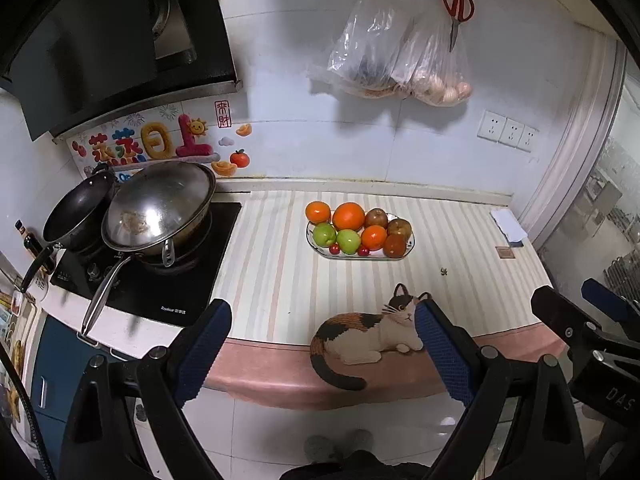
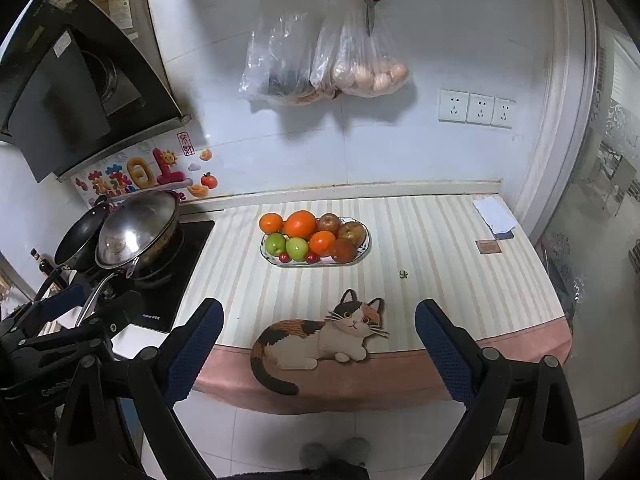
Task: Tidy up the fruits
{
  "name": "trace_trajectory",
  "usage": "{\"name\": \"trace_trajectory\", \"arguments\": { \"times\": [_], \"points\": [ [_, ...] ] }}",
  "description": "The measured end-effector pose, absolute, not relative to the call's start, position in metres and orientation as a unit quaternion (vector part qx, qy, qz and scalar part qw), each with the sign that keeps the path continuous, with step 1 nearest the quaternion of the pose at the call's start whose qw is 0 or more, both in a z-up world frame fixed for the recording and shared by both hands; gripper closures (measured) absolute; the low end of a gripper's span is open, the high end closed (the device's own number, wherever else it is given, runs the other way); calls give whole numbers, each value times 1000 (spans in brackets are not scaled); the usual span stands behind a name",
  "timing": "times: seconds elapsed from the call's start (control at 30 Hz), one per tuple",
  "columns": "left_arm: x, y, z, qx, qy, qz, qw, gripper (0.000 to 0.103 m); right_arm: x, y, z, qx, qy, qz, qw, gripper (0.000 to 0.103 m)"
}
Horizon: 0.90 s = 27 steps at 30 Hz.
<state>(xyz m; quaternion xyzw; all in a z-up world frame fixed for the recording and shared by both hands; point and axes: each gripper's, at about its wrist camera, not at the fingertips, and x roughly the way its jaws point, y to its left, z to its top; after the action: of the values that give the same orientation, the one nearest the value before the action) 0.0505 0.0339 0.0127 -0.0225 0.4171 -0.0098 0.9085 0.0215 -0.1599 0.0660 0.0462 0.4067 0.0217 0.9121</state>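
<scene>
Left wrist view: left tool [image 1: 322,322] spread wide, empty, off the bench [image 1: 260,264] edge; advisable to approach the plate [image 1: 409,249] level and grip one round fruit across its middle. Right wrist view: right tool [image 2: 318,318] also wide, empty; plate mid-bench holds oranges [image 2: 300,224], green apples [image 2: 297,249], brownish apples, cherries, packed touching.

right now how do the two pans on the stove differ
The black nonstick frying pan is dark, smaller and sits further left; the shiny stainless steel wok is silvery, larger and nearer the fruit plate. Both tilt, overlap at the rims and have long handles pointing toward the camera.
</scene>
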Motion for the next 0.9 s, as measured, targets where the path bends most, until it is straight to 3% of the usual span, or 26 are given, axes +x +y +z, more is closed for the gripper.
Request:
{"name": "trace_trajectory", "arguments": {
  "times": [0.43,0.9],
  "points": [
    [56,22,6,-22,425,1,905,5,28,-176,60,52,415,31,908,4],
    [123,21,-32,-19,453,35,891,3,103,-198,16,59,438,33,897,4]
  ]
}}
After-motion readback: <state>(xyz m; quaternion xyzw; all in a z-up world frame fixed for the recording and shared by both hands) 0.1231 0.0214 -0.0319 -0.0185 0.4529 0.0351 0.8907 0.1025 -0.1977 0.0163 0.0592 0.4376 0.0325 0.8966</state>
